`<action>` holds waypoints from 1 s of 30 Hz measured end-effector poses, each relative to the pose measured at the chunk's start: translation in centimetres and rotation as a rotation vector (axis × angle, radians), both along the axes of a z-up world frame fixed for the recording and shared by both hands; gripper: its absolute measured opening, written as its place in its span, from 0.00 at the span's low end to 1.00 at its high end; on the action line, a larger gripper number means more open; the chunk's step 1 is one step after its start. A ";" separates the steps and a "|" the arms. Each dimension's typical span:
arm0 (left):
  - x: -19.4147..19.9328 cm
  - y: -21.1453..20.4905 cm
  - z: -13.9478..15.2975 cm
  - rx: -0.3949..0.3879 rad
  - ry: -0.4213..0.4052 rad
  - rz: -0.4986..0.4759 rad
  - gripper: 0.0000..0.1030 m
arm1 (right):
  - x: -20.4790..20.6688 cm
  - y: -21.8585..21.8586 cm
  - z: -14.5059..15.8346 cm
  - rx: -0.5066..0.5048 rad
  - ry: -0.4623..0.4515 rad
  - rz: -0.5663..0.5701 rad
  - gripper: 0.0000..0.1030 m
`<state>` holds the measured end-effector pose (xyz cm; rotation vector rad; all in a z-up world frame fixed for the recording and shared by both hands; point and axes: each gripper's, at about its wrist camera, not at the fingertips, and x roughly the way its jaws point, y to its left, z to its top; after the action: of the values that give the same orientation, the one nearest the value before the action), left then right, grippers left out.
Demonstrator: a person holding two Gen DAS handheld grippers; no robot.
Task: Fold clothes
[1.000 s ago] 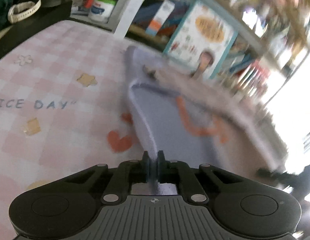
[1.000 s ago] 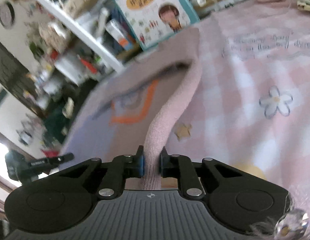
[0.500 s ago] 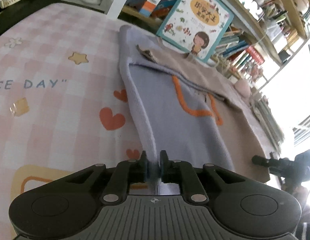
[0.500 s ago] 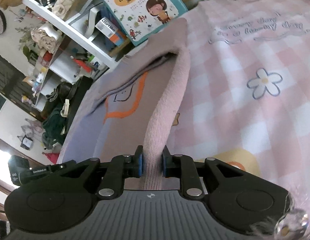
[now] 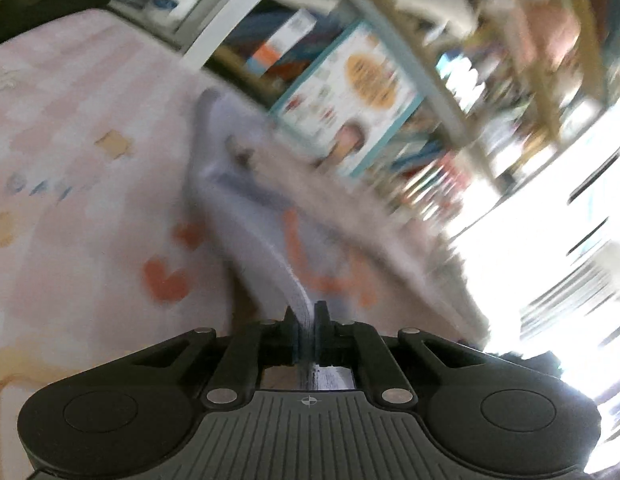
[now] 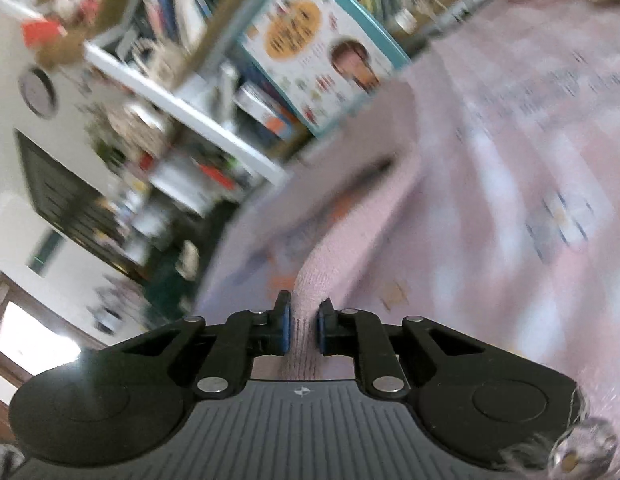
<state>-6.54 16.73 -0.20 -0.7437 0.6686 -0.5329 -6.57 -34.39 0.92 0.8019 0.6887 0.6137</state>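
On the pink checked bedcover, the sweater lies spread and unfolded, its near hem lifted. The left gripper is clamped fully on the lilac edge; the right gripper is closing, pads pinching the pink edge. Judged barely begun: every fold remains.

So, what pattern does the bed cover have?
Pink and white checks on the bed cover, with red hearts; the left wrist view shows it best.

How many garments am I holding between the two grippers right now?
1: a single sweater, its lavender edge pinched in the left gripper and its pink edge in the closing right gripper. Blur could hide more.
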 end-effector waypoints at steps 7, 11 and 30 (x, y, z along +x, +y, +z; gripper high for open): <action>5.6 0.9 0.1 -0.357 -0.125 0.155 0.05 | 5.6 -0.8 2.1 0.228 -0.108 -0.092 0.12; 9.4 0.8 0.6 -0.354 -0.123 0.186 0.05 | 9.6 -1.3 3.4 0.260 -0.120 -0.159 0.12; 18.6 1.3 -3.1 -0.124 0.114 0.296 0.07 | 22.0 1.4 -1.2 0.116 0.069 -0.303 0.12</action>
<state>12.05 18.02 -3.25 -0.9762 0.6207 -0.2631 15.48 -33.01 -0.28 1.0170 0.5827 0.3546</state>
